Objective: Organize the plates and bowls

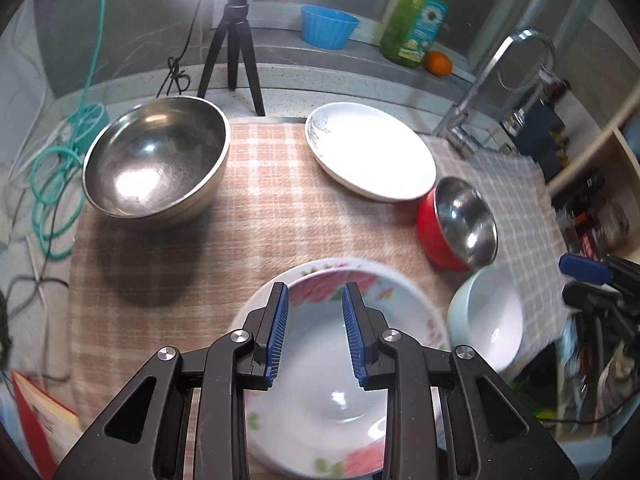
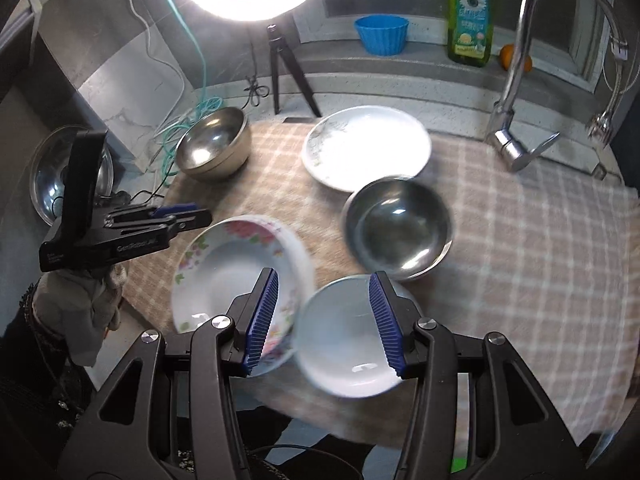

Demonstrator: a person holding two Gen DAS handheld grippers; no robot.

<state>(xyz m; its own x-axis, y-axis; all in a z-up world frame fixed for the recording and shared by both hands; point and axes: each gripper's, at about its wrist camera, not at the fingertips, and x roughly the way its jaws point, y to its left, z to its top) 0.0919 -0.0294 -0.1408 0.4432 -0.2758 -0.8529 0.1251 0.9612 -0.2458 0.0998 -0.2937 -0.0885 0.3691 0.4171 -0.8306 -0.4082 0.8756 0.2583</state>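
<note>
On a checked cloth [image 1: 260,216] lie a flowered plate [image 1: 320,400] [image 2: 224,276], a white plate [image 1: 372,152] [image 2: 366,148], a large steel bowl [image 1: 156,160] [image 2: 212,144], a red steel-lined bowl [image 1: 456,224] [image 2: 398,228] and a pale white bowl [image 1: 486,320] [image 2: 344,332]. My left gripper [image 1: 315,296] is open above the flowered plate; it shows in the right wrist view [image 2: 188,216] at the plate's left edge. My right gripper [image 2: 323,284] is open over the pale bowl's near rim; it appears in the left wrist view [image 1: 584,280] at the far right.
A ring light on a tripod [image 2: 288,76] stands behind the cloth. A tap [image 2: 520,80], a blue cup [image 2: 382,34], a green soap bottle [image 2: 470,16] and an orange [image 1: 438,63] line the back ledge. Teal cord [image 1: 56,176] lies left. A steel lid [image 2: 52,176] sits far left.
</note>
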